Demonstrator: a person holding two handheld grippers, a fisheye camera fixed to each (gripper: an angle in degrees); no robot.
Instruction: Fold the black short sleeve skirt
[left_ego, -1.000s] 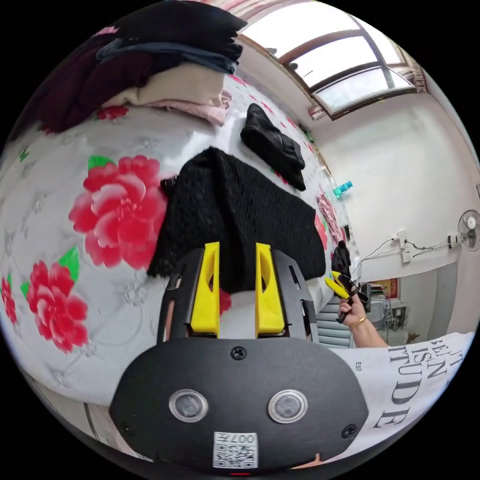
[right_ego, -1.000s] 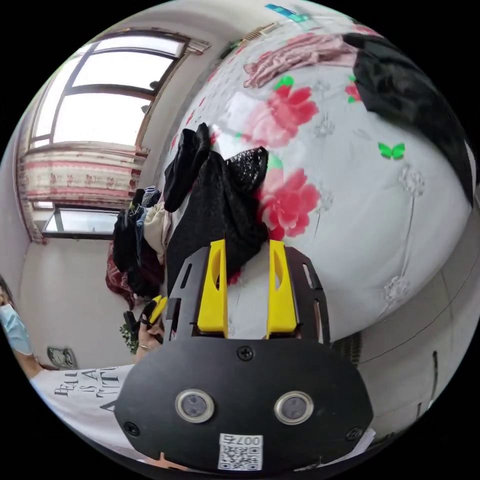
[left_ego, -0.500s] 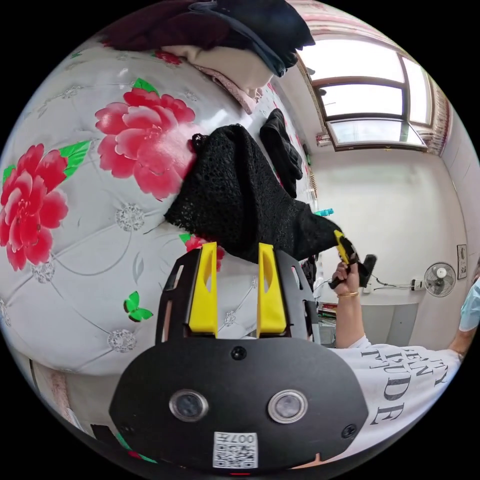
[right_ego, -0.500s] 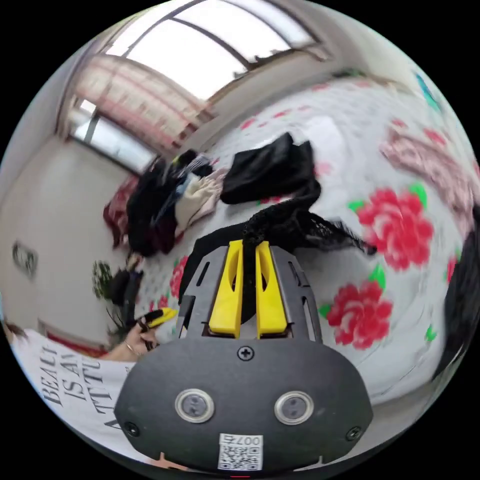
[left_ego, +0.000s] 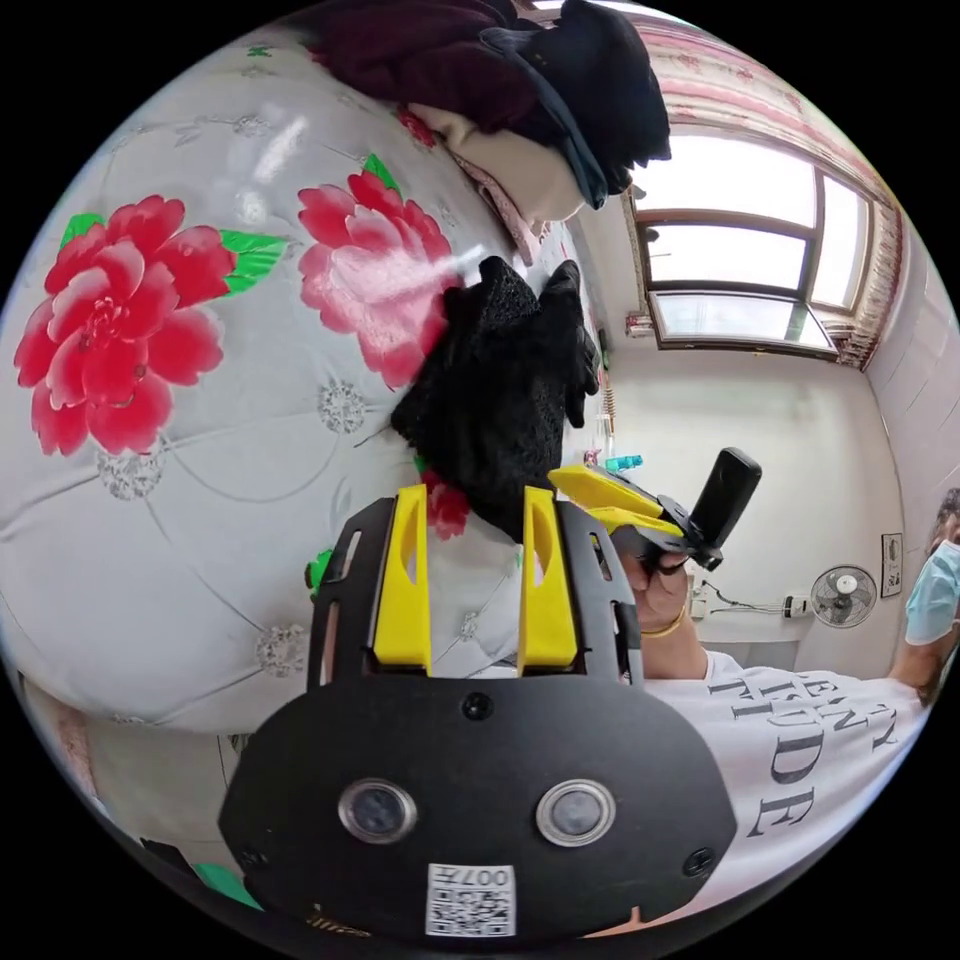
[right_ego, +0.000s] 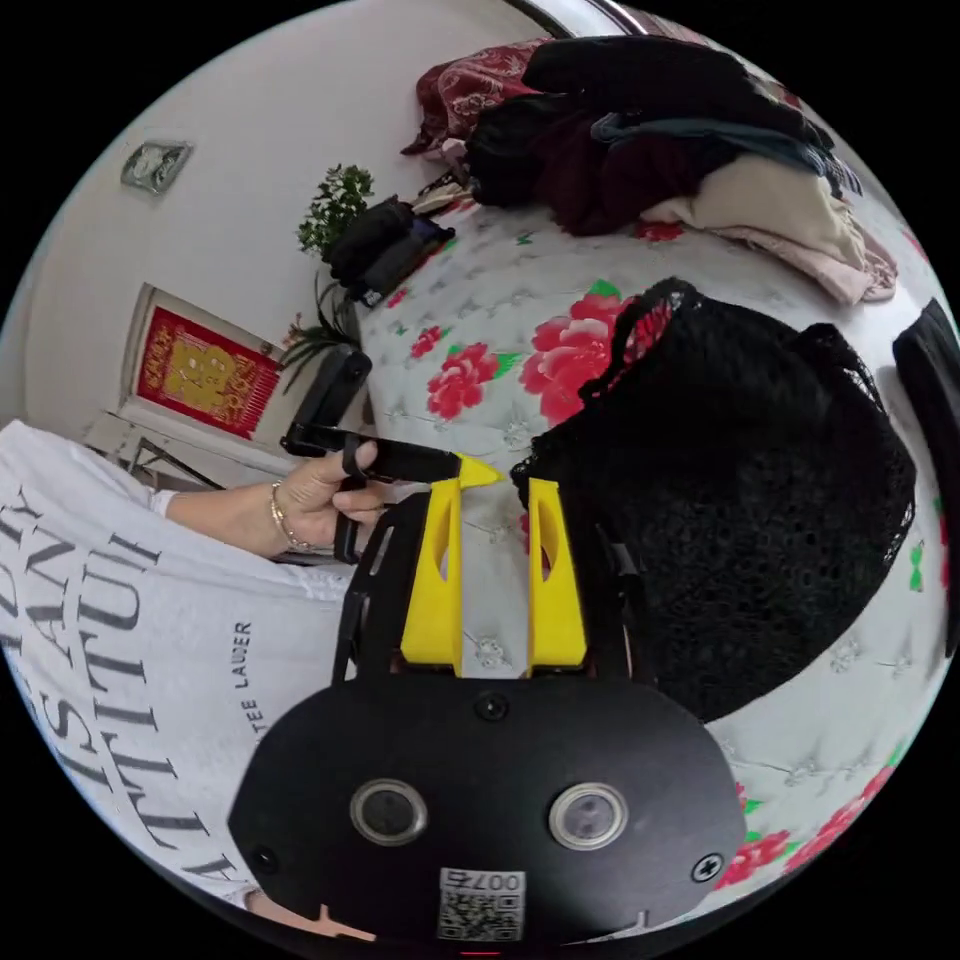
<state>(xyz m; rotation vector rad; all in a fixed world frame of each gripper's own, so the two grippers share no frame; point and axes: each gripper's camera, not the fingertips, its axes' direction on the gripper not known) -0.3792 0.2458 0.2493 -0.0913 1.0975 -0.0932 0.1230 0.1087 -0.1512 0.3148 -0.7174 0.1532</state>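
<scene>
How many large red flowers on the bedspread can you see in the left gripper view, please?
2 large ones: one near the view's left edge, one beside the black skirt. A small one peeks beneath the skirt; others may be hidden.

**Flowered bed and what lies on it**

The bed (right_ego: 480, 300) wears a white quilted cover printed with red flowers. The black lace skirt (right_ego: 740, 500) lies bunched on it. Beyond the skirt sits a pile of folded clothes (right_ego: 680, 150), dark pieces over cream and pink. Beside the skirt lies another black garment (left_ego: 572, 330).
</scene>
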